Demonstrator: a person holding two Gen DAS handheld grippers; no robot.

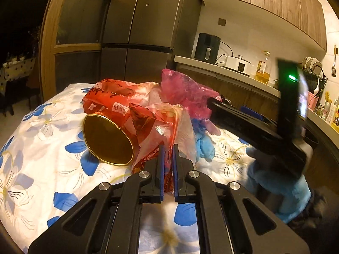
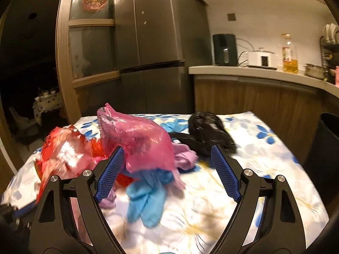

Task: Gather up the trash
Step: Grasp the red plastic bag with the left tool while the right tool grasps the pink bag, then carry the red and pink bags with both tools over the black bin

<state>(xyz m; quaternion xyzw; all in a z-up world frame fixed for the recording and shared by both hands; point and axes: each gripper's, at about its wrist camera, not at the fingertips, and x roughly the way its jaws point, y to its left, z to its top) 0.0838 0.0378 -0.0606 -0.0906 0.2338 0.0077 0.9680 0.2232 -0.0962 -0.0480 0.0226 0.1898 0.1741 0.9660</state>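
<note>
- Left gripper (image 1: pixel 168 154) was clamped on the edge of a red-and-clear plastic bag (image 1: pixel 156 124) that sat on the flowered tablecloth (image 1: pixel 42 158).
- A gold-bottomed can (image 1: pixel 108 139) lay on its side inside the red wrapping, left of the fingers.
- Right gripper (image 2: pixel 167 158) was spread wide, holding nothing, with the pink bag (image 2: pixel 137 139) and blue glove (image 2: pixel 146 199) between its fingers.
- Black bag (image 2: pixel 207 133) lay behind them on the table.
</note>
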